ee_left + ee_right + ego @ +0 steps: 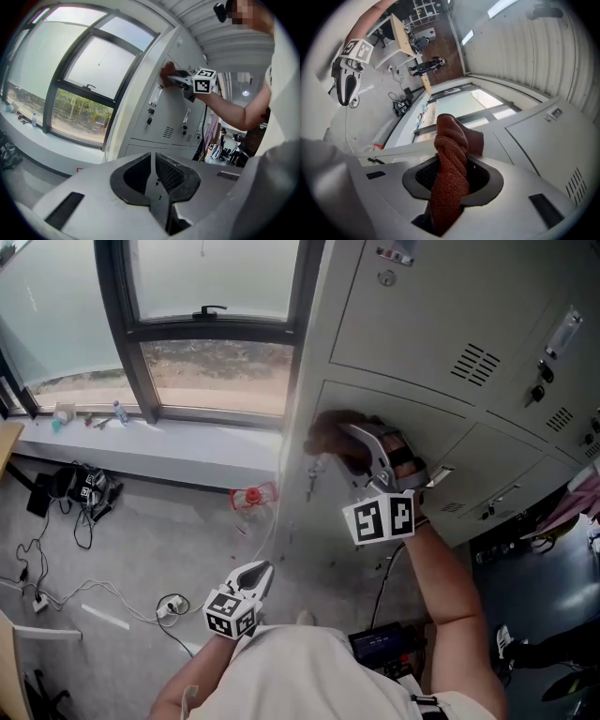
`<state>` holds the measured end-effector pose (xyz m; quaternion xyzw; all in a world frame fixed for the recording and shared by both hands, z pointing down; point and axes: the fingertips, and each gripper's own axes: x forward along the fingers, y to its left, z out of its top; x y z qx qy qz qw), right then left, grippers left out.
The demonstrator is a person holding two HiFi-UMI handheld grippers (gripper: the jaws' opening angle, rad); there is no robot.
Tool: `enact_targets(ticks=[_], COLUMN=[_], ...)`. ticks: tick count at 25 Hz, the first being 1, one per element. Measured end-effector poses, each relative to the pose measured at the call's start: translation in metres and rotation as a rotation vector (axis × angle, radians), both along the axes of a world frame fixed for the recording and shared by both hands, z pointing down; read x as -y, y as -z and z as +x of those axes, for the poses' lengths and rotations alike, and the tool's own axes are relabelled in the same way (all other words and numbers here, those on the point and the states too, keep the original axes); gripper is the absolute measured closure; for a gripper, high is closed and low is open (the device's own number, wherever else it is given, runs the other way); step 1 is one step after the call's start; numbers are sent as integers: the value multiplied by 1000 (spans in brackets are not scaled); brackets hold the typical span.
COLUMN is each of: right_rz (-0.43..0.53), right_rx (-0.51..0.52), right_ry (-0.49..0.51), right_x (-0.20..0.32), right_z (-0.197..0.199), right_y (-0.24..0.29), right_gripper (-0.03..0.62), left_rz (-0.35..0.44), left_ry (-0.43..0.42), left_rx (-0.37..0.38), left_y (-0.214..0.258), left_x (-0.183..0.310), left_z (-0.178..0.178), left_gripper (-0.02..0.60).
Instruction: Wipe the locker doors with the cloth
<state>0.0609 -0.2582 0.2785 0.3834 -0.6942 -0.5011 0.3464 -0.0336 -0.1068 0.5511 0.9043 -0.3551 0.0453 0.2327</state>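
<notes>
left gripper (259,571) closed, right (364,448) on cloth (450,154)

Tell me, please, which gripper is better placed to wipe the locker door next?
Right. The right gripper is shut on the cloth and is already up at the locker door. The left gripper hangs low, jaws together on nothing, away from the door.

The person is wearing a pale cream, short-sleeved top (309,667). The left gripper (153,180) and right gripper (451,174) are each showing a light grey shell, black mesh-textured jaw pads set in a dark oval surround, and dark rectangular slots to either side. Each is carrying a white cube printed with black square markers: left cube (230,613), right cube (380,518).
</notes>
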Motion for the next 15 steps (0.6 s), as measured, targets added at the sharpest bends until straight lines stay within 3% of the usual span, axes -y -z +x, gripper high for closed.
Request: enact_targets(ticks=[5, 10, 13, 15], right_rz=[-30, -35, -70, -93], right_rx=[100, 92, 157, 146], right_ry=[-144, -276, -318, -306], right_x=[-15, -29, -34, -33], right_z=[99, 182, 208, 206], right_y=[-7, -23, -32, -41], right_gripper=[477, 477, 477, 478], left_rz=[-9, 6, 10, 11], left_ry=[-71, -137, -159, -163], left_rx=[6, 22, 32, 42], left_y=[-3, 0, 1, 0], left_x=[-1, 2, 2, 4], left_z=[28, 55, 64, 66], left_gripper=[546, 546, 546, 546])
